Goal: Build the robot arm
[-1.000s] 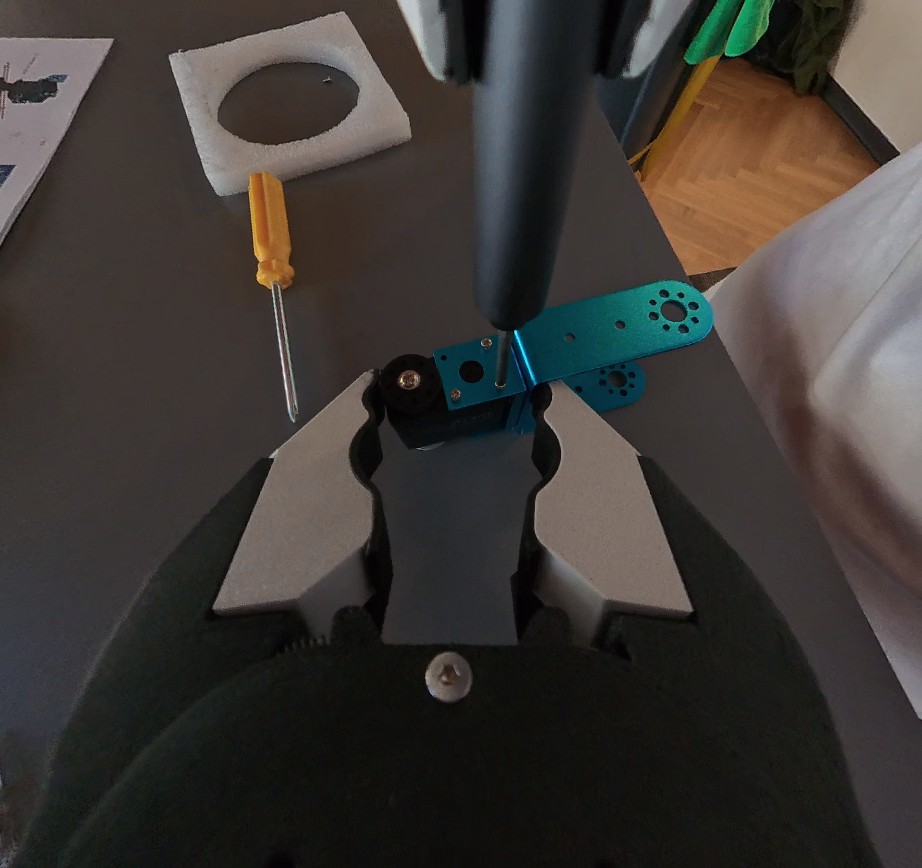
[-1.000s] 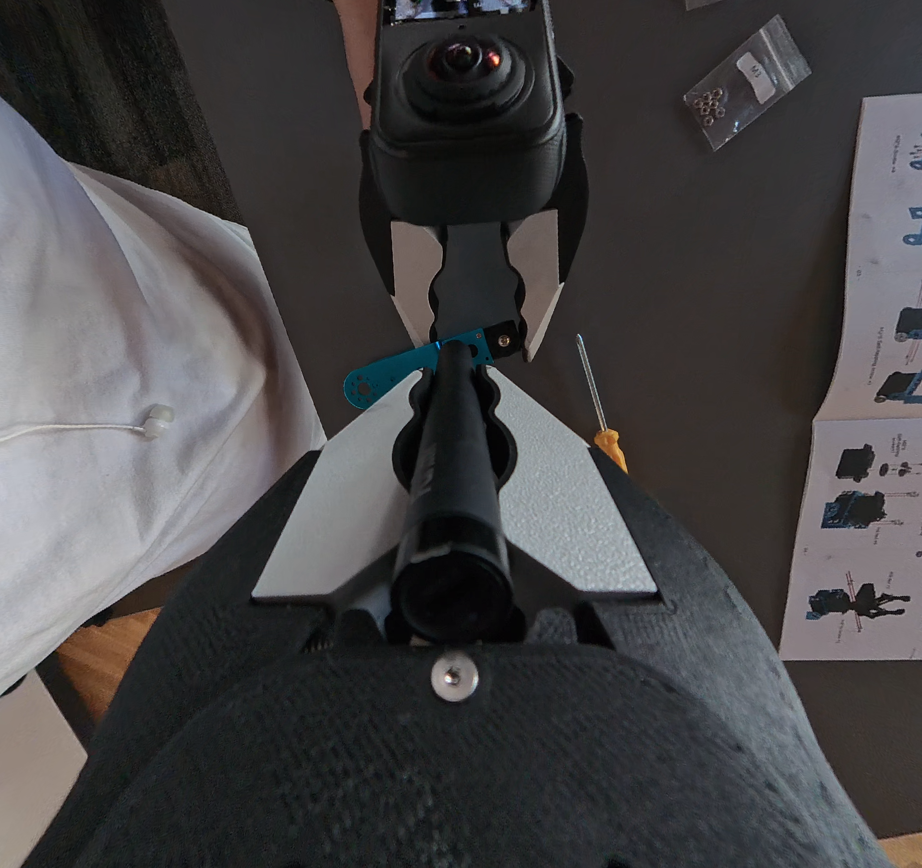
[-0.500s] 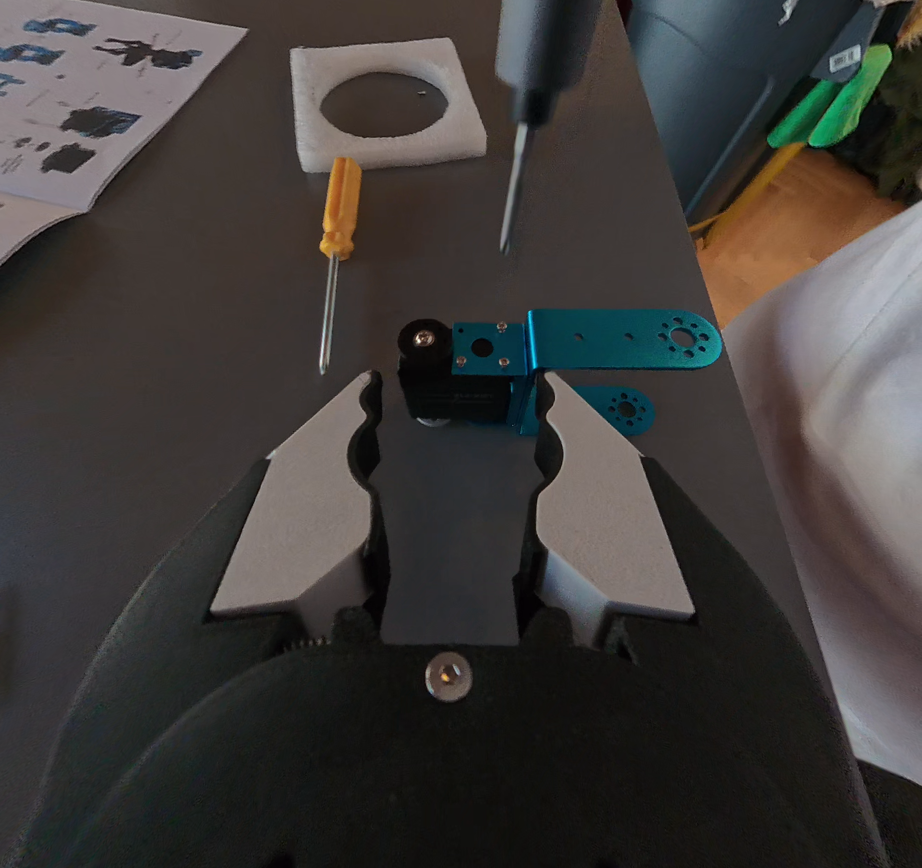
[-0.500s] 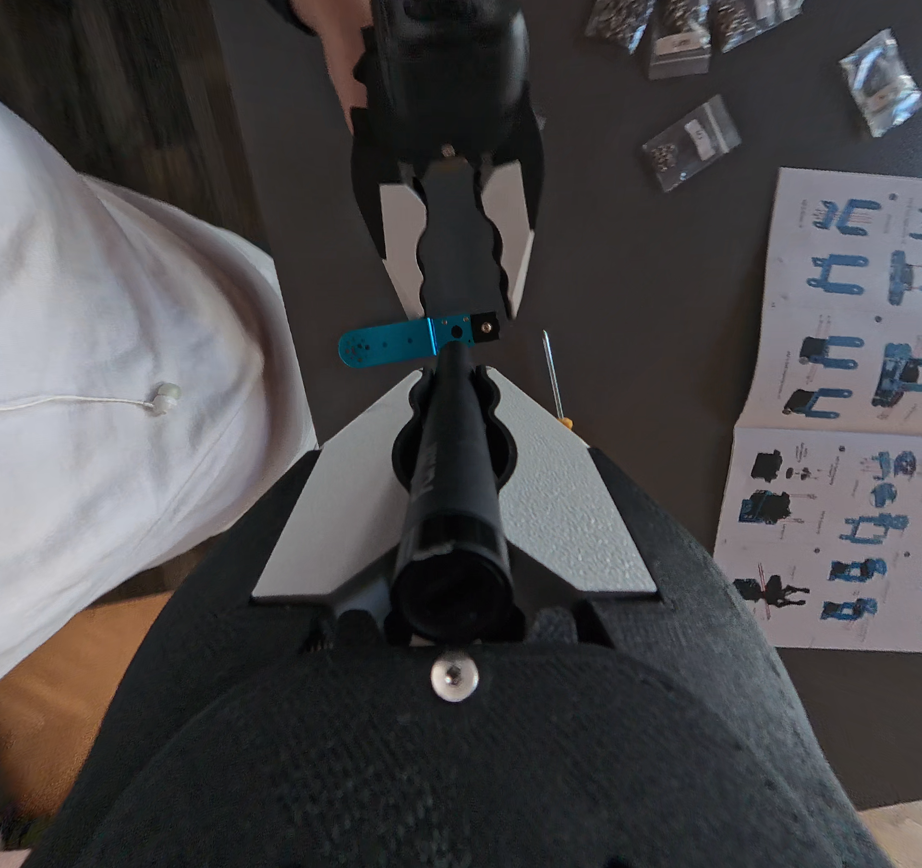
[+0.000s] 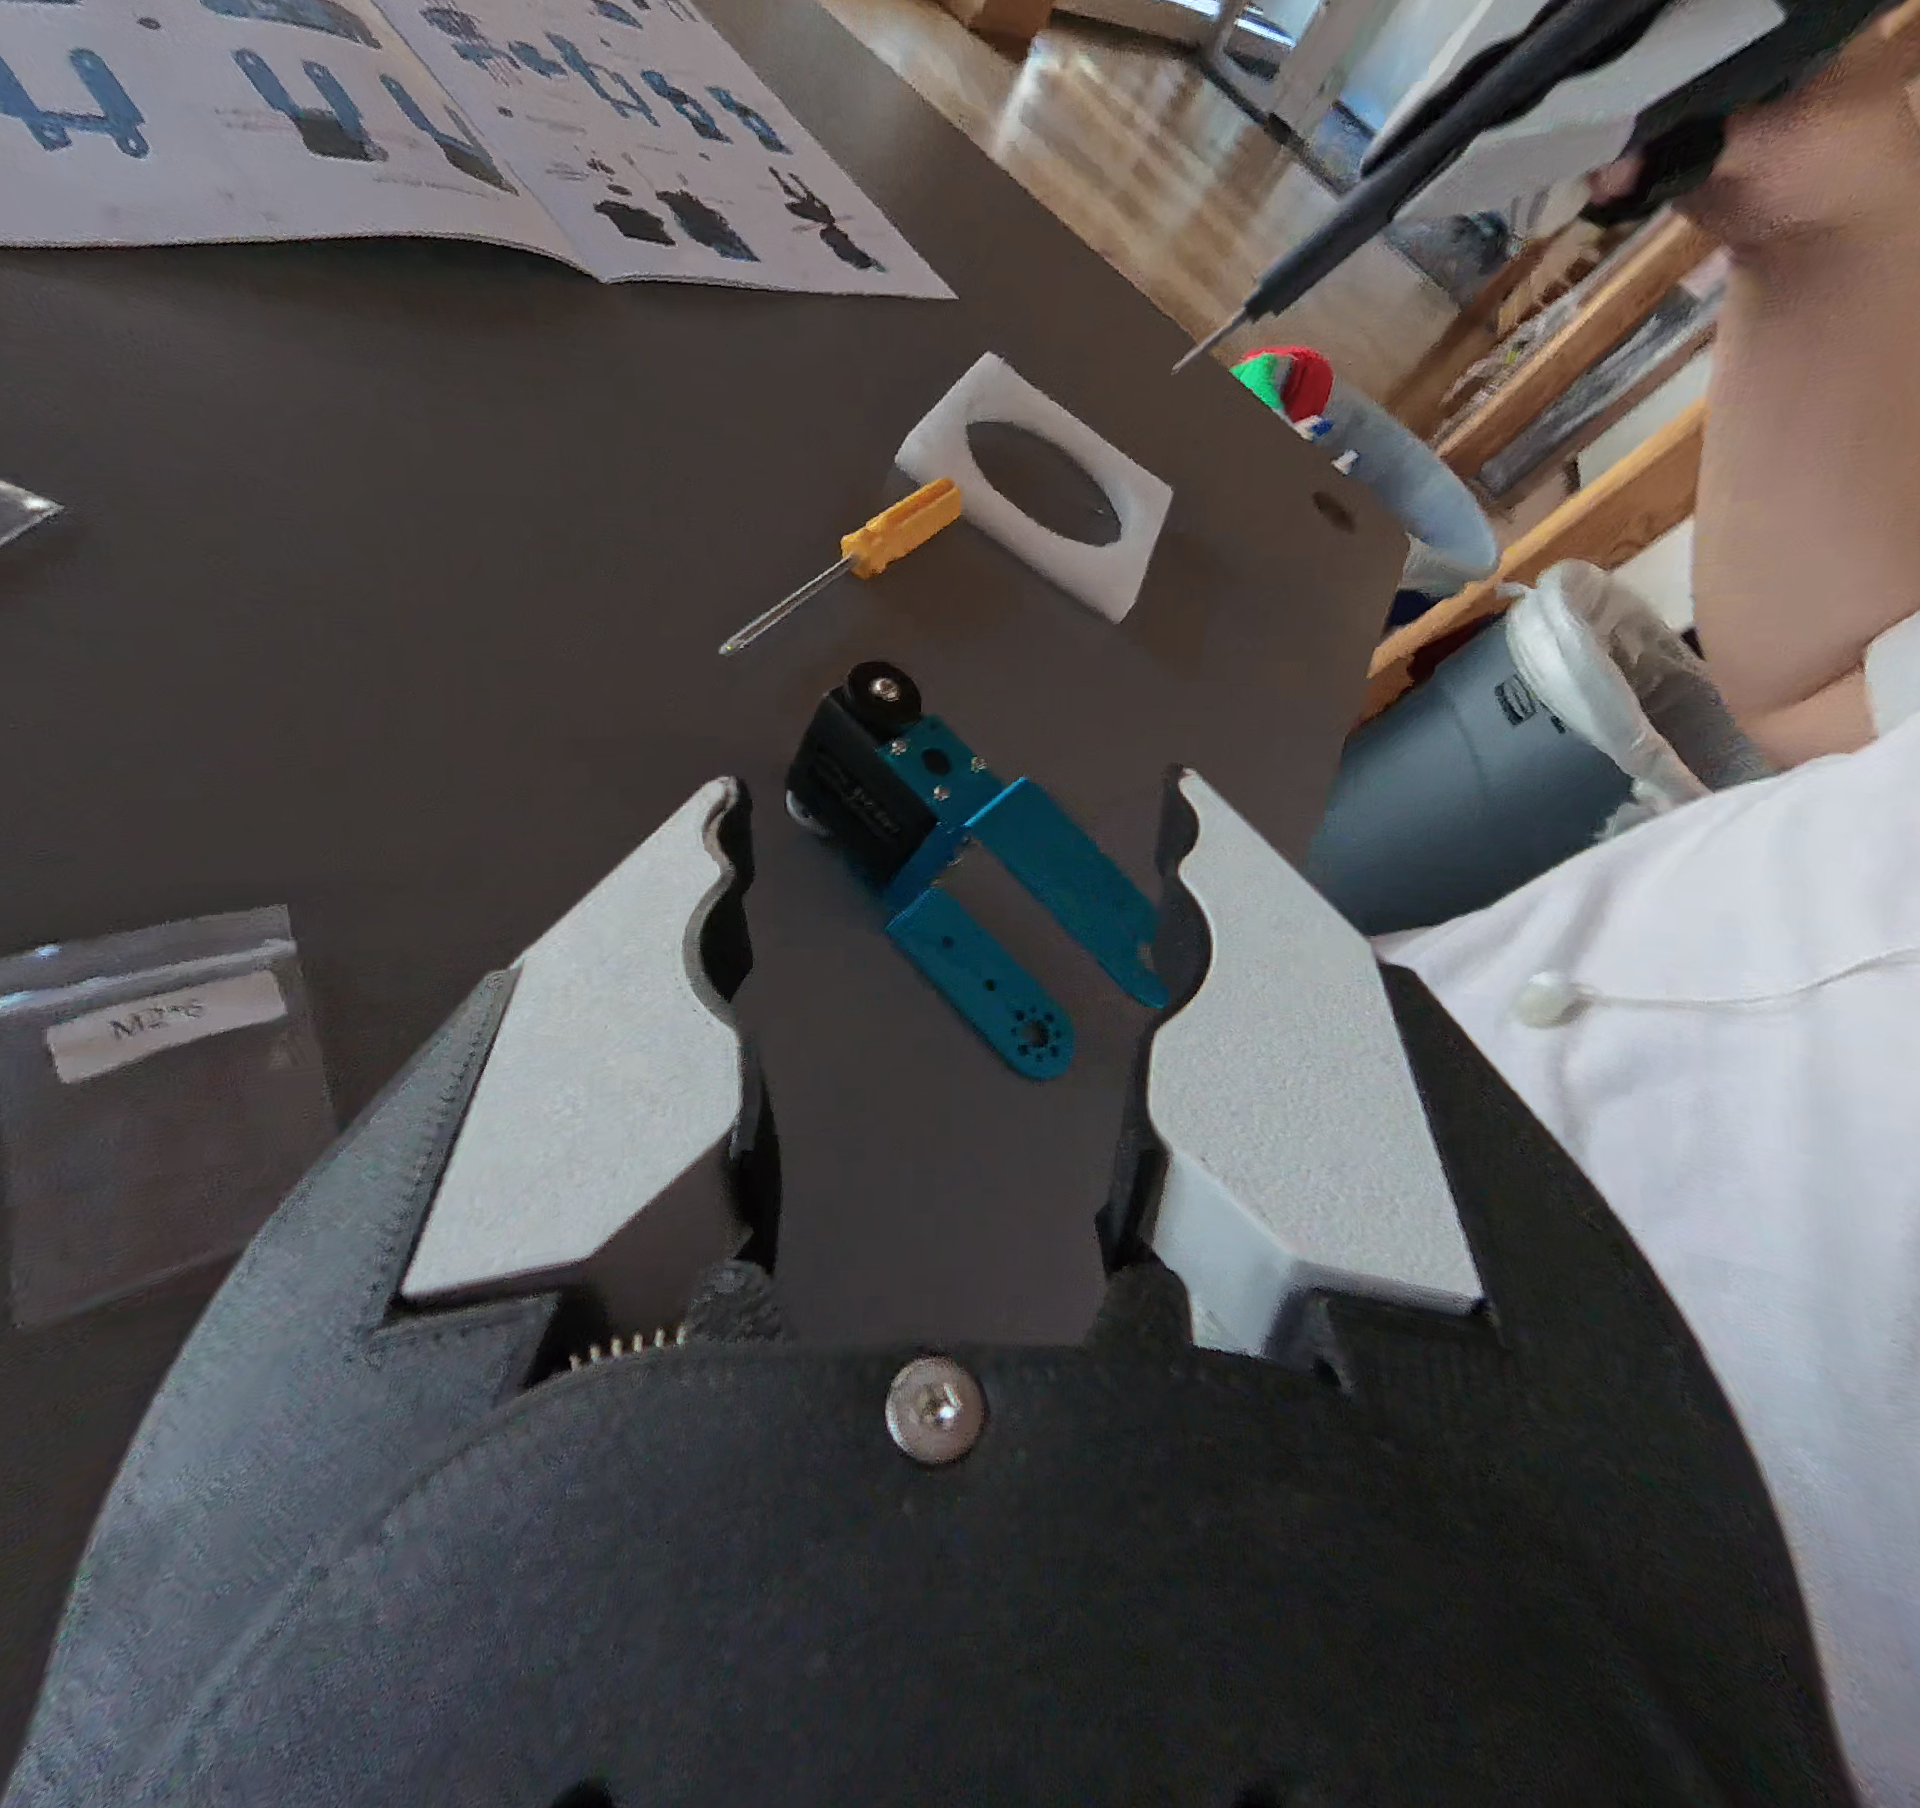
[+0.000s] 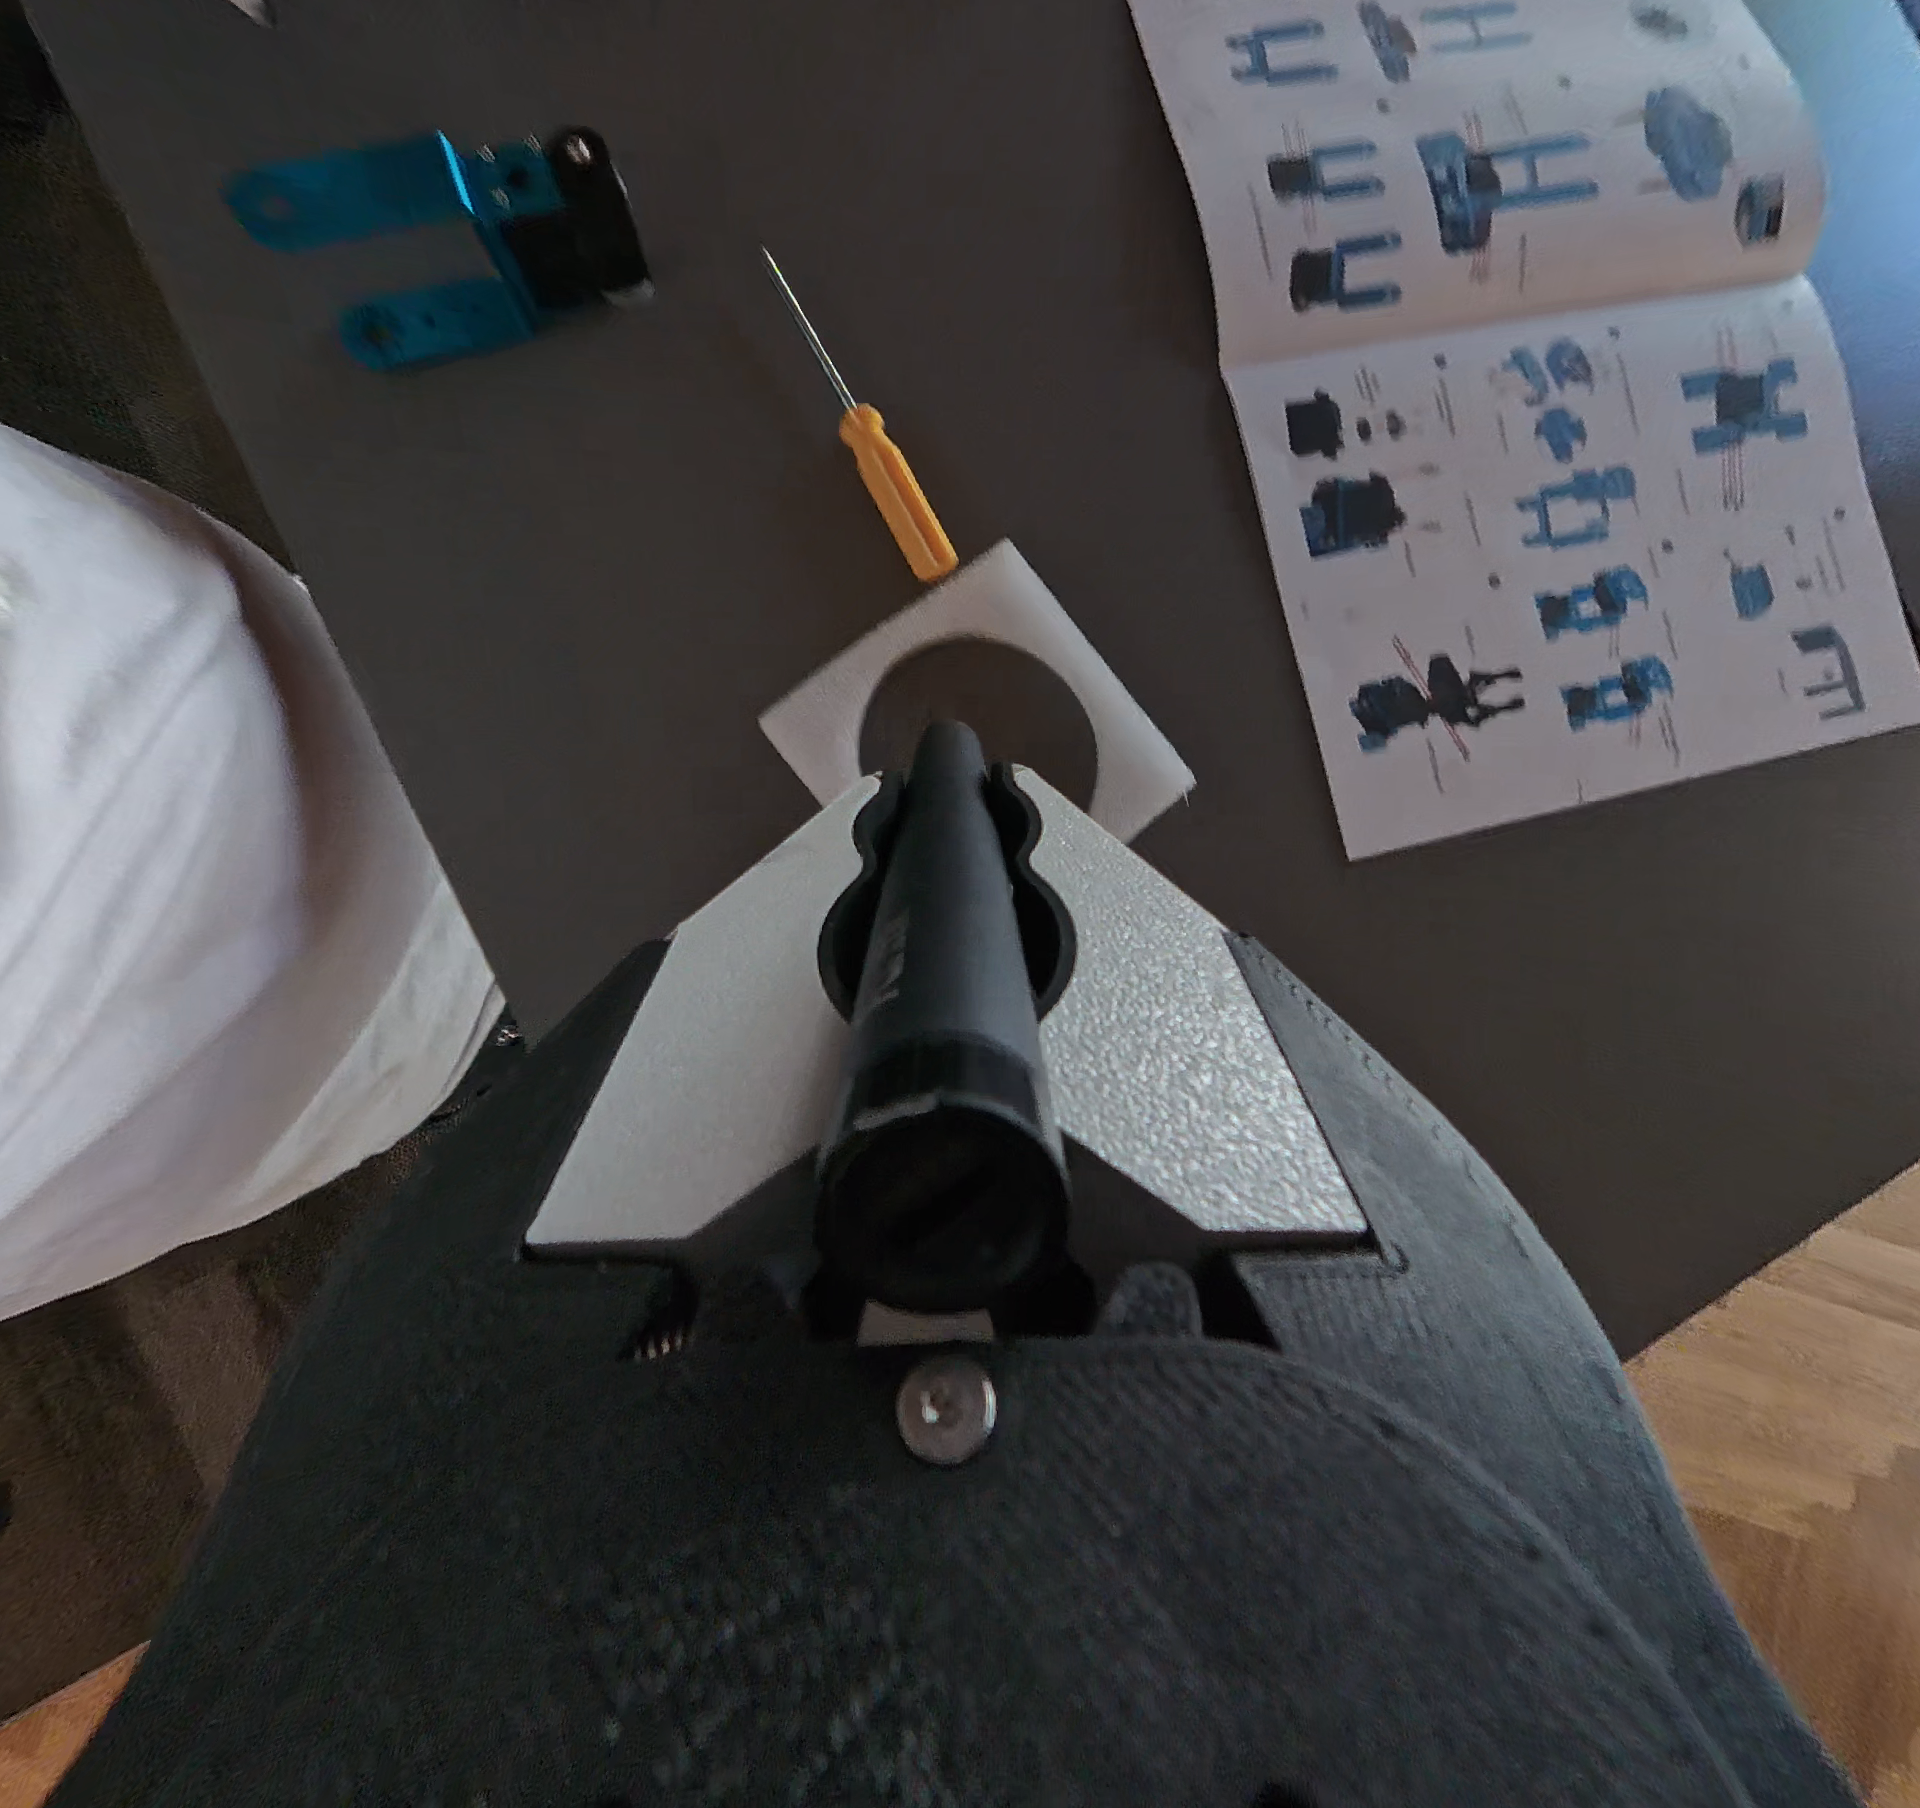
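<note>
A black servo in a blue metal bracket (image 5: 1049, 885) lies on the dark table, just beyond my left gripper (image 5: 956, 792). That gripper is open and empty, its tips either side of the bracket and clear of it. My right gripper (image 6: 940, 782) is shut on a black screwdriver (image 6: 935, 927), held in the air over a white foam square (image 6: 1101, 678). The servo and bracket also show in the right wrist view (image 6: 447, 220), far to the upper left. In the left wrist view the black screwdriver (image 5: 1455, 137) hangs high at the upper right, tip down.
A yellow-handled screwdriver (image 5: 894, 532) lies between the servo and the white foam square (image 5: 1039, 501). An open instruction booklet (image 6: 1558, 356) lies to one side, and clear bags of small parts (image 5: 145, 1083) lie near the left gripper. A person in a white shirt (image 5: 1662, 1135) sits at the table edge, by a grey bin (image 5: 1455, 792). Spacing between my two grippers at the tips: around 30 cm.
The right gripper lifted the black screwdriver off the bracket and carried it away over the foam square. The left gripper pulled back from the servo, swung round and opened wider.
</note>
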Tool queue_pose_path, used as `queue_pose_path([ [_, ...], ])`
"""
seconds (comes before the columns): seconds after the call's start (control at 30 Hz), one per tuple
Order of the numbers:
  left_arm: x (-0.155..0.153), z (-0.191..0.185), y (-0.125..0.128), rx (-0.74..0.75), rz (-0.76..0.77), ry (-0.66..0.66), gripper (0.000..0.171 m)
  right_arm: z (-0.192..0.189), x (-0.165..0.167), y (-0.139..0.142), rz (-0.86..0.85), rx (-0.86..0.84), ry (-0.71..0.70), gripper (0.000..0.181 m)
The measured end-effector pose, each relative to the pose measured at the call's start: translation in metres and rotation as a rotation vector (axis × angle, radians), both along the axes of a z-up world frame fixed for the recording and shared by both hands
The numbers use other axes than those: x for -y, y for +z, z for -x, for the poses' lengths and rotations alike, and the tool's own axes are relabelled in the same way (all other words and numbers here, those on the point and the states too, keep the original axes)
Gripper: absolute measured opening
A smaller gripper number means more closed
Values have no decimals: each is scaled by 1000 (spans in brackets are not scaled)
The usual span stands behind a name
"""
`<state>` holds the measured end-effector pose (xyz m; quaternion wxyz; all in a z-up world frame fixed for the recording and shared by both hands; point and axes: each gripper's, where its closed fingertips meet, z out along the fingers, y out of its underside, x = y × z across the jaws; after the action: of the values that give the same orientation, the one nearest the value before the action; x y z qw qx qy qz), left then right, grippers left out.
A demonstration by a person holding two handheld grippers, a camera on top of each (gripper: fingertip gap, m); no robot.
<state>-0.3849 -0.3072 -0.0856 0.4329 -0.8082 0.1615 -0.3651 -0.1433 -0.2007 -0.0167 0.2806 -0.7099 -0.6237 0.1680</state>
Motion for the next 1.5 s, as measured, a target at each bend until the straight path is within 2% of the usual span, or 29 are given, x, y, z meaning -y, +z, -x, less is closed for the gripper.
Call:
queue_pose_path([
  [0.07, 4, -7, -2, -81, 36, 95, 90, -12, -8, -15, 27, 15, 3, 19],
  [0.13, 8, -14, -12, -201, 103, 172, 92, -19, -11, -29, 85, 29, 15, 19],
  [0.27, 5, -27, -18, -288, 148, 314, 77, -21, -6, -46, 72, 60, 64, 19],
  [0.4, 10, -18, -40, -506, 216, 348, 72, -19, 8, -60, -18, 55, 119, 19],
  [0.43, 11, -18, -43, -535, 219, 343, 72, -21, 7, -63, -53, 74, 118, 19],
  [0.5, 13, -20, -43, -551, 223, 320, 61, -23, 6, -66, -114, 88, 121, 19],
  [0.7, 17, -7, -45, -650, 246, 303, 39, -22, 12, -69, -141, 109, 141, 19],
  [0.87, 19, -7, -56, -643, 273, 275, 27, -21, 12, -71, -144, 108, 143, 19],
  [1.17, 19, -2, -57, -666, 259, 243, 26, -20, 8, -69, -158, 118, 142, 19],
  [1.3, 24, 9, -57, -701, 232, 159, 26, -7, 15, -50, -108, 18, 158, 19],
  [1.5, 22, 32, -56, -829, 55, -103, 25, 44, 31, -11, 112, -263, 185, 19],
])
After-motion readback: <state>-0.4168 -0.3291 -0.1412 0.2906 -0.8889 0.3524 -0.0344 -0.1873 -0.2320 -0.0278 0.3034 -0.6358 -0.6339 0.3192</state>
